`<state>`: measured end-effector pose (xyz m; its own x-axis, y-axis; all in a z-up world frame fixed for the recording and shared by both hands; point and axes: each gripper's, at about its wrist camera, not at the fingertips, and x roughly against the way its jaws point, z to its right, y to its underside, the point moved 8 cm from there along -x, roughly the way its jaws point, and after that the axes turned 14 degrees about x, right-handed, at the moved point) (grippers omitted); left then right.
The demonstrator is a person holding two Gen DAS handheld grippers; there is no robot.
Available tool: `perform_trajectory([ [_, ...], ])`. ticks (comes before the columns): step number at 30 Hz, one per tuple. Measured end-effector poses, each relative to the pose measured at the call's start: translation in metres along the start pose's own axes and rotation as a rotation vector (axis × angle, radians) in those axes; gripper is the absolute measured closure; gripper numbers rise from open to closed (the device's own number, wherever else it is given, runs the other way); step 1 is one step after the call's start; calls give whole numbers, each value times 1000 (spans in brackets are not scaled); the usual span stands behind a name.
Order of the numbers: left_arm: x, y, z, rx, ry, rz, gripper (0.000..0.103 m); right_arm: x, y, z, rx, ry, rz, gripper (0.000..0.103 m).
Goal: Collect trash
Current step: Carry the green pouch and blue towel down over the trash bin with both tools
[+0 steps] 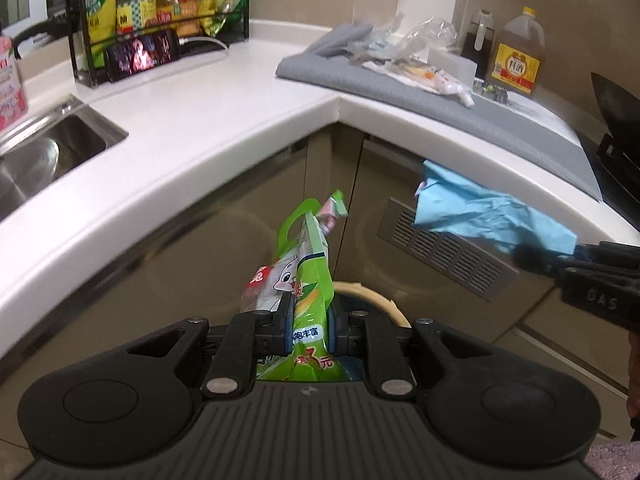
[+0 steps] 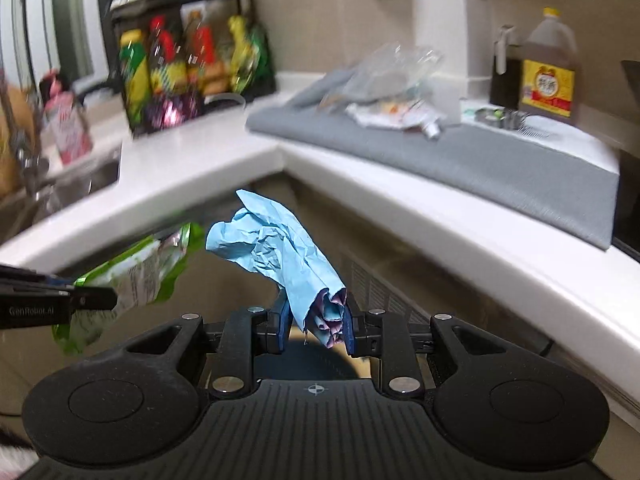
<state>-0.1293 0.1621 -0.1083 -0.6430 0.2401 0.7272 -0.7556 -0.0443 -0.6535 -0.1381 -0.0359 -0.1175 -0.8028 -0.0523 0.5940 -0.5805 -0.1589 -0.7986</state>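
The left gripper (image 1: 311,330) pinches a green snack bag (image 1: 302,280); the right gripper (image 2: 316,322) clamps crumpled blue paper (image 2: 276,244); both should centre over what looks like a bin (image 1: 372,300) below before releasing.

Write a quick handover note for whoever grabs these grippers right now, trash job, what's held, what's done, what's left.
Left gripper: shut on the green snack bag.
Right gripper: shut on the crumpled blue paper.
Both are held in front of the cabinets, below the counter edge; a bin rim shows just beneath the left gripper.
Done: two pieces picked up.
Left: drop both in the bin, then fetch the clear plastic and wrappers on the grey mat.
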Motion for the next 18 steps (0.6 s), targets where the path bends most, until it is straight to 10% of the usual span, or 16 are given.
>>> perform_trajectory([
  [18, -12, 6, 0, -15, 0, -56, 86, -23, 14, -15, 59, -24, -137, 76],
])
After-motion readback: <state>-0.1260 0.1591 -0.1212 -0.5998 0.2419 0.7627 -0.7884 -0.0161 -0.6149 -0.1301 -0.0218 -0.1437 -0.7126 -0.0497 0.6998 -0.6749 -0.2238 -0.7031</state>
